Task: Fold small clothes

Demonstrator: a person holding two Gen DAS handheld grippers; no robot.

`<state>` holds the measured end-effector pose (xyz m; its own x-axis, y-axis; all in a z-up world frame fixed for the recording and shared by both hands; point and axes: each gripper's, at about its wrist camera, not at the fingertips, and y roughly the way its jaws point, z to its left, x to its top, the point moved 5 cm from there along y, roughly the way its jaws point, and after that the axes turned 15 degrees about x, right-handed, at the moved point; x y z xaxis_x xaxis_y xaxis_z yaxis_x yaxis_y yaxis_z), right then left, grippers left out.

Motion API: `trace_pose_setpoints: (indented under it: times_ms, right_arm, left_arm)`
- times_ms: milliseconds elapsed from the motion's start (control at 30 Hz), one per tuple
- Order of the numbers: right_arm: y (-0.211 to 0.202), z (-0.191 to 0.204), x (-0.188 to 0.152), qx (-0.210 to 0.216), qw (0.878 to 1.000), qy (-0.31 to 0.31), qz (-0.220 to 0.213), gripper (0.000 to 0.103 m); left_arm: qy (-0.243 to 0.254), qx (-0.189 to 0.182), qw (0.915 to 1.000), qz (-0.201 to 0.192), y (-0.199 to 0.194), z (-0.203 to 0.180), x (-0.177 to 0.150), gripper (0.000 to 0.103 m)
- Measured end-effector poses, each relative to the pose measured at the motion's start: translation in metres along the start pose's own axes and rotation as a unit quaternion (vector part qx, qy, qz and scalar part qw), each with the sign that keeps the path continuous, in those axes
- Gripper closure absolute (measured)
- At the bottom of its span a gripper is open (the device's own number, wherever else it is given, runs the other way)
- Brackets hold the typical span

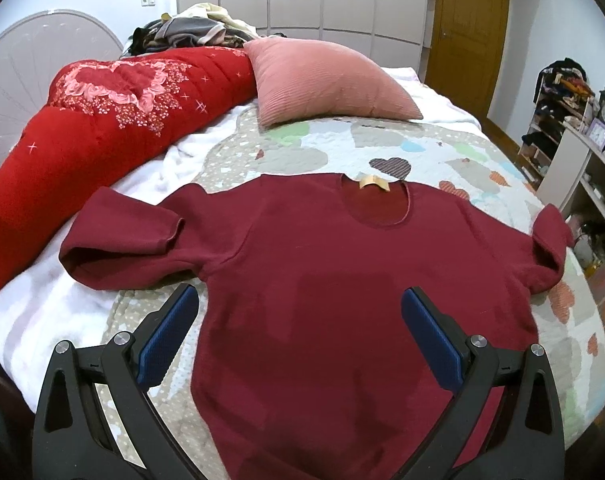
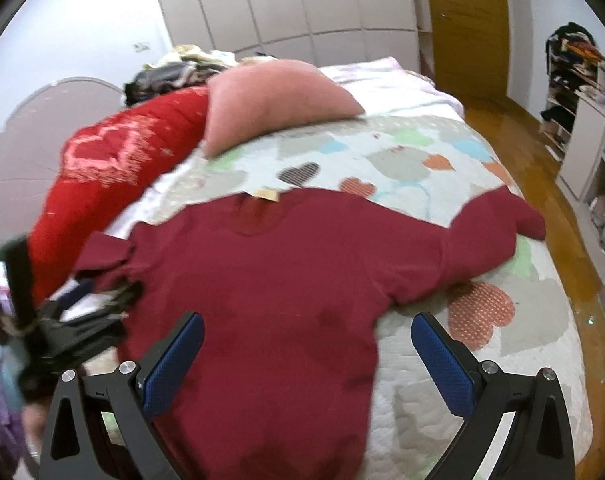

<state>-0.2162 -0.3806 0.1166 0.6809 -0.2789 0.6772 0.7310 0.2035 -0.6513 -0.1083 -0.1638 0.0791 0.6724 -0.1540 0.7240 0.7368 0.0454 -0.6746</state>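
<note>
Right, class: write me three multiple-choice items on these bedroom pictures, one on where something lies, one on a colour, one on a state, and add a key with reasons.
1. Where does the pink pillow lie?
A. on the floor
B. on the bed beyond the shirt's neckline
C. on top of the shirt

2. What colour is the shirt spread on the quilt?
A. dark red
B. navy blue
C. white

3. How do the fingers of the left gripper stand?
A. shut on a sleeve
B. shut on the pillow
C. open, holding nothing

Key: B, the pillow rests on the bed past the collar, apart from the shirt; A, the cloth is a deep maroon red; C, the blue fingers stand wide apart above the shirt's body.
</note>
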Motion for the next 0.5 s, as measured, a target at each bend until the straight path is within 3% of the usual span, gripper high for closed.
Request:
trace_pose_setpoints:
  times_ms: [133, 400, 500]
  right_arm:
    - [-0.015, 0.021, 0.007, 0.016, 1.000, -0.014, -0.011, 0.000]
    - [0.002, 0.023, 0.018, -0.035, 0.998, -0.029, -0.039, 0.000]
    - [0.024, 0.014, 0.017, -0.044, 0.998, -0.020, -0.027, 0.000]
  left_arm:
    - [-0.001, -0.006, 1.0000, -0.005, -0.008, -0.003, 0.001, 0.001]
    - [0.001, 0.003, 0.9999, -0.012, -0.012, -0.004, 0.001, 0.001]
    - [0.001, 0.009, 0.9999, -0.010, -0.007, -0.003, 0.003, 0.001]
